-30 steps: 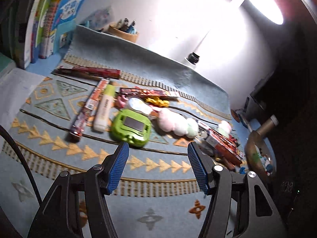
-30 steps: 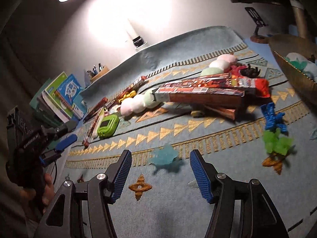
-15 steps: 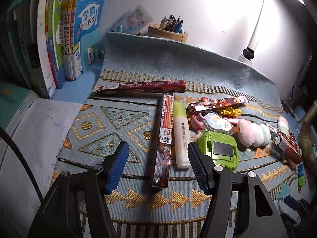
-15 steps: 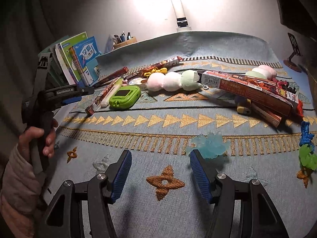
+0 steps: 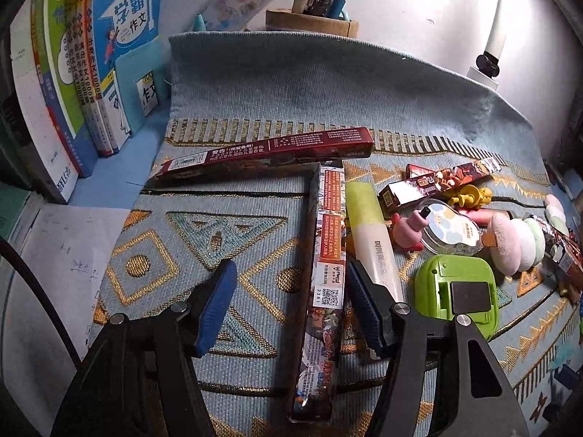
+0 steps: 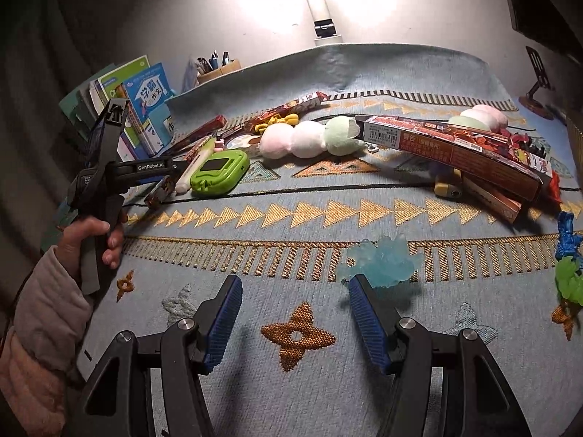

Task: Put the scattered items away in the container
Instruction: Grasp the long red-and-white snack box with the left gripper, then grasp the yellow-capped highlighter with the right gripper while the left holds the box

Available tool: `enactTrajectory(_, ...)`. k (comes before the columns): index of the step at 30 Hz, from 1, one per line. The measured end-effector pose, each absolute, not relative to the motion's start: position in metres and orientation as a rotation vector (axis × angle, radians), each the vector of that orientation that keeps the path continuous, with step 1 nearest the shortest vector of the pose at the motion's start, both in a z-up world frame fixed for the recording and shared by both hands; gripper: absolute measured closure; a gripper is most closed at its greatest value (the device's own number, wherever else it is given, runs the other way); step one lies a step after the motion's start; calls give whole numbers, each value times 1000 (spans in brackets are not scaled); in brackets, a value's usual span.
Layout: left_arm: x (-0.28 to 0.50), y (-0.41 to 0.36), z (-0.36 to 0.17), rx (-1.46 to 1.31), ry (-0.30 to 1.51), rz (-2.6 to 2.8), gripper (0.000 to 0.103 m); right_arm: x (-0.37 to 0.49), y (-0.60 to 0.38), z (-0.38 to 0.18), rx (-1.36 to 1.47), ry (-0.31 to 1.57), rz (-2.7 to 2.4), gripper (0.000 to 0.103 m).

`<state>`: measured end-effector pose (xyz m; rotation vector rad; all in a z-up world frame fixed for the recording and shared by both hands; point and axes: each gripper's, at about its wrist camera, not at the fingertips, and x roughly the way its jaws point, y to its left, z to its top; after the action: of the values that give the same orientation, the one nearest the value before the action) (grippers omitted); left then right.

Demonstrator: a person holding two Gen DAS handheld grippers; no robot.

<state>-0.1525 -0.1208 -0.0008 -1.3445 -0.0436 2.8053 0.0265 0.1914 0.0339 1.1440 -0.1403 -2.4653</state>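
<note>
My left gripper [image 5: 289, 307] is open and low over the mat, its jaws straddling a long narrow printed box [image 5: 326, 280] that lies lengthwise between them. A pale yellow highlighter [image 5: 371, 236] lies just right of the box, under the right finger [image 5: 366, 313]. A green flip case [image 5: 457, 296] and a pink-white-green plush [image 5: 517, 236] lie further right. My right gripper [image 6: 295, 318] is open and empty over bare mat; a translucent blue toy [image 6: 382, 260] sits beside its right fingertip. The container is not in view.
A dark red box [image 5: 269, 151] lies across the far end. Books [image 5: 91, 73] stand at the left, a pen holder [image 5: 311, 22] at the back. Stacked red boxes [image 6: 455, 149] lie right, with blue [image 6: 566, 233] and green [image 6: 568, 280] toys at the right edge.
My left gripper has swung left and dropped down, so the long printed box now lies between its jaws. My right gripper has turned left, leaving the blue toy at its right finger.
</note>
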Motion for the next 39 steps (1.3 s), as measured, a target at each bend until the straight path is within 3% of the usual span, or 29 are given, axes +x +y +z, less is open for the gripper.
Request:
enactTrajectory(3, -153, -108, 0, -1330, 42, 2788, 49, 27, 191, 34, 1144, -139, -2466, 43)
enactTrajectory(5, -153, -103, 1, -1309, 55, 2777, 76, 27, 191, 34, 1144, -135, -2468, 43)
enactTrajectory(7, -151, -101, 3, -1301, 36, 2765, 87, 26, 191, 34, 1144, -133, -2469, 43)
enactTrajectory(20, -75, -146, 17, -1195, -322, 2764, 88, 13, 172, 48, 1155, -174, -2419, 43)
enactTrajectory(25, -78, -145, 6, -1189, -358, 2713, 88, -18, 107, 78, 1091, -22, -2405, 43)
enactTrajectory(30, -73, -152, 12, -1131, -423, 2730, 88, -70, 50, 73, 1124, 18, -2331, 66)
enactTrajectory(39, -70, -157, 14, -1087, -462, 2744, 88, -128, -10, 44, 1282, 100, -2290, 70)
